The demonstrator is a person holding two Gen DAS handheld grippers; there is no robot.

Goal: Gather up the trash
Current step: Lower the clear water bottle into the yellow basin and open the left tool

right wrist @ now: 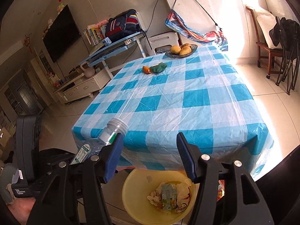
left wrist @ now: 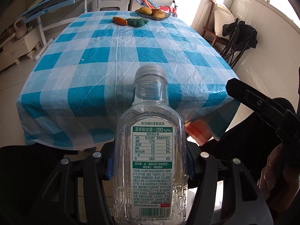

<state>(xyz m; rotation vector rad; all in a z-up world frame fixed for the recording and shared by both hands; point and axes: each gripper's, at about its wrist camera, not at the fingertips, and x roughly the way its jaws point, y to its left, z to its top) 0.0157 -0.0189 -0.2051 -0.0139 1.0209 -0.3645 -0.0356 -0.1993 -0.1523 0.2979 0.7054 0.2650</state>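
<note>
My left gripper [left wrist: 150, 161] is shut on a clear empty plastic bottle [left wrist: 150, 150] with a green-and-white label and a silver cap, held in front of the table's near edge. The same bottle [right wrist: 105, 136] shows at the left of the right wrist view. My right gripper [right wrist: 150, 155] is open and empty, above a yellow basin [right wrist: 135, 196] on the floor. The basin holds a small drink carton [right wrist: 168, 196] and crumpled paper [right wrist: 154, 199]. The right gripper's arm [left wrist: 262, 105] also shows in the left wrist view.
A table with a blue-and-white checked cloth [left wrist: 120, 56] lies ahead. At its far end are a dish of fruit [left wrist: 152, 13] and a plush carrot [left wrist: 127, 21]. A blue desk [right wrist: 112, 48] and TV stand [right wrist: 82, 86] stand left; chairs [right wrist: 271, 46] right.
</note>
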